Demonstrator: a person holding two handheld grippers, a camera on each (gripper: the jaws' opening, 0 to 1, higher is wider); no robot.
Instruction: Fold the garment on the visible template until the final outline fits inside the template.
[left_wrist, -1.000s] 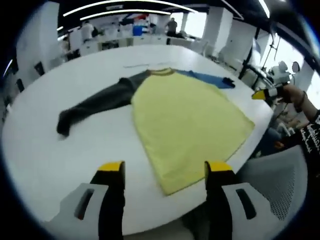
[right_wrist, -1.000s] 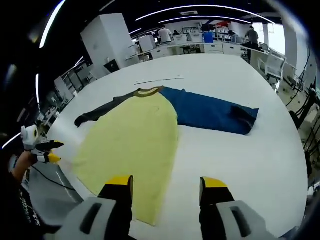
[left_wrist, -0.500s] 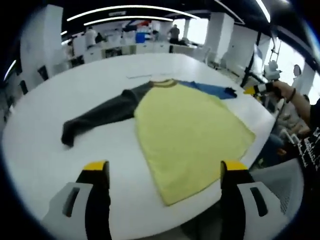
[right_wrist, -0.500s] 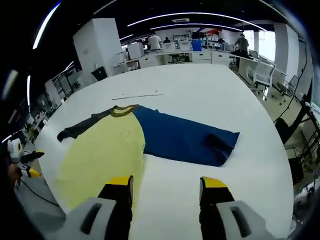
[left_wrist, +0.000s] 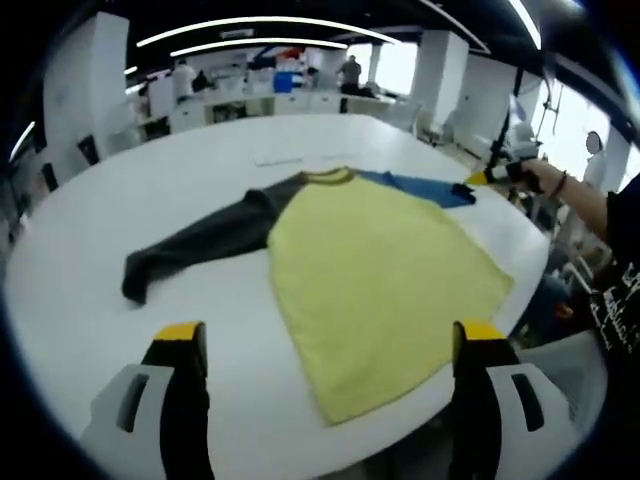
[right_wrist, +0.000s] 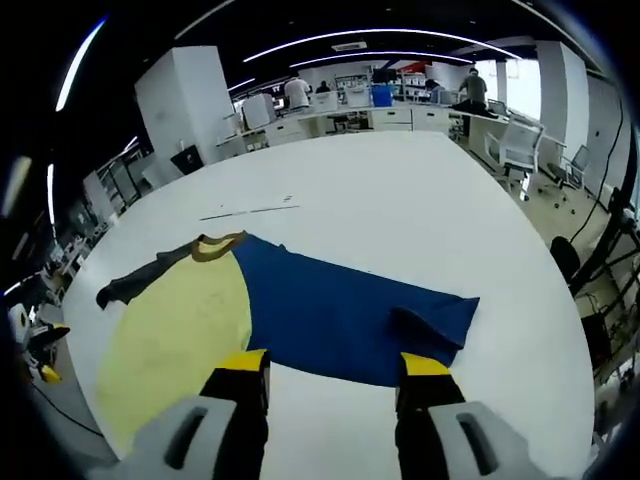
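A long-sleeved shirt (left_wrist: 380, 265) lies spread flat on a big white table (left_wrist: 90, 300), its yellow body toward the near edge, one dark grey sleeve (left_wrist: 200, 245) stretched out to one side and a blue sleeve (right_wrist: 340, 315) to the other. In the left gripper view the left gripper (left_wrist: 325, 345) hangs above the near table edge with its yellow-tipped jaws set wide apart and nothing between them; the shirt's lower hem runs close to the table edge there, and it is hard to say whether any cloth hangs over it. The blue sleeve is mostly hidden behind the yellow body in that view, with just its far end showing. In the right gripper view the right gripper (right_wrist: 325, 365) sits low over the blue sleeve, jaws apart and empty, their tips right at the sleeve's near edge; whether they touch the cloth cannot be told. A faint thin outline (right_wrist: 245, 212) lies on the table beyond the collar, too pale to trace fully. Desks and people in the background are blurred.
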